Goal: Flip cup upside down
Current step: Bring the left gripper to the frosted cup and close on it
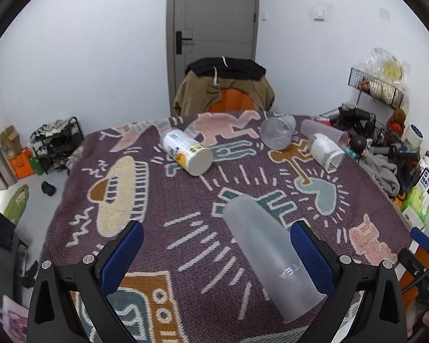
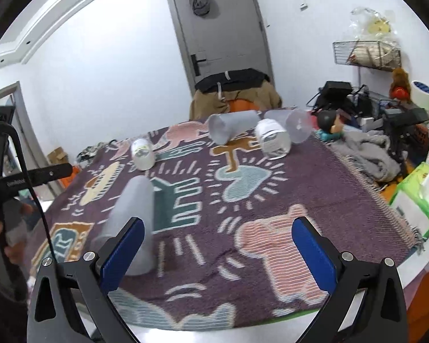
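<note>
a frosted translucent cup (image 1: 267,253) is seen on a bench covered by a purple patterned cloth (image 1: 163,200). in the left wrist view the cup lies between the blue pads of the left hand-held gripper (image 1: 217,257), nearer the right pad (image 1: 311,257), with its wide rim toward the camera and its narrow base pointing away. whether the right pad touches the cup cannot be told. the left hand-held gripper is spread wide, nothing clamped. in the right wrist view the same cup (image 2: 131,217) is shown blurred behind the left pad (image 2: 123,254) of the right hand-held gripper (image 2: 217,257), which is also spread wide and holds nothing. farther back, 4 other containers are seen lying on their sides: a white can (image 1: 187,151), 2 clear cups (image 1: 277,131) and a white cup (image 1: 326,151).
</note>
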Demonstrator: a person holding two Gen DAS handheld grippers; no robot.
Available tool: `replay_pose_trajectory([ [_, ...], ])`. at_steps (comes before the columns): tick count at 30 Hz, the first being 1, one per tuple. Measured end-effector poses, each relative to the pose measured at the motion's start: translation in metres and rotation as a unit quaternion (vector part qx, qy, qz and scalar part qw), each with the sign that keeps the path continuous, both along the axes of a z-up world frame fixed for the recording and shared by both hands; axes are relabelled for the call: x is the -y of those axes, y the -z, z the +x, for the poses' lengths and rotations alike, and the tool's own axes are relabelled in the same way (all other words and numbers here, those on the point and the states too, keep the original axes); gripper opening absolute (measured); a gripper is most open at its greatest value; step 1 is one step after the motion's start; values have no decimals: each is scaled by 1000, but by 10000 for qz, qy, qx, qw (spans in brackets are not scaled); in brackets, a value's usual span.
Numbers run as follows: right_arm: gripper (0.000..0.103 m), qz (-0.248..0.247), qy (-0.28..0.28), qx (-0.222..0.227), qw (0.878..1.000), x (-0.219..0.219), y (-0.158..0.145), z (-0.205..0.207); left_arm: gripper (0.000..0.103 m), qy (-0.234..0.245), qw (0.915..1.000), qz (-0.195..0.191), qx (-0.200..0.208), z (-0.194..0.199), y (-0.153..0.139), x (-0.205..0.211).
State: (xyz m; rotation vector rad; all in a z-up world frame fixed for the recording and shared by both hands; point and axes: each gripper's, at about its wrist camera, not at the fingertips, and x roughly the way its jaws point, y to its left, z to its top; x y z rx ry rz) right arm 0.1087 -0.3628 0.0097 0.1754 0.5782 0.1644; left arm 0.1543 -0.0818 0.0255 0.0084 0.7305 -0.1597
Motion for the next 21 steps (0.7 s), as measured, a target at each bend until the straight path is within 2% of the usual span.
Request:
replay_pose_trajectory([
  [4, 103, -9, 31, -133, 9999, 7, 9, 5, 97, 184, 9994, -65, -284, 18, 5, 12],
  [8, 103, -2, 11, -131, 9999, 10, 14, 7, 86, 203, 9968, -121, -764, 42, 13, 19],
  [10, 103, 51, 68, -141, 9999, 14, 15, 7, 85, 162, 9944, -229, -1023, 57, 16, 18],
  [15, 103, 238, 193, -300, 9991, 24, 21, 11, 85, 141, 9901, -266, -1368, 79, 21, 23],
  [18, 103, 240, 237, -452, 9984, 27, 27, 15, 80, 143, 9846, -349, -1709, 95, 32, 28],
  [21, 103, 246, 236, -508, 9981, 27, 30, 16, 79, 135, 9787, -427, -2001, 107, 45, 32],
])
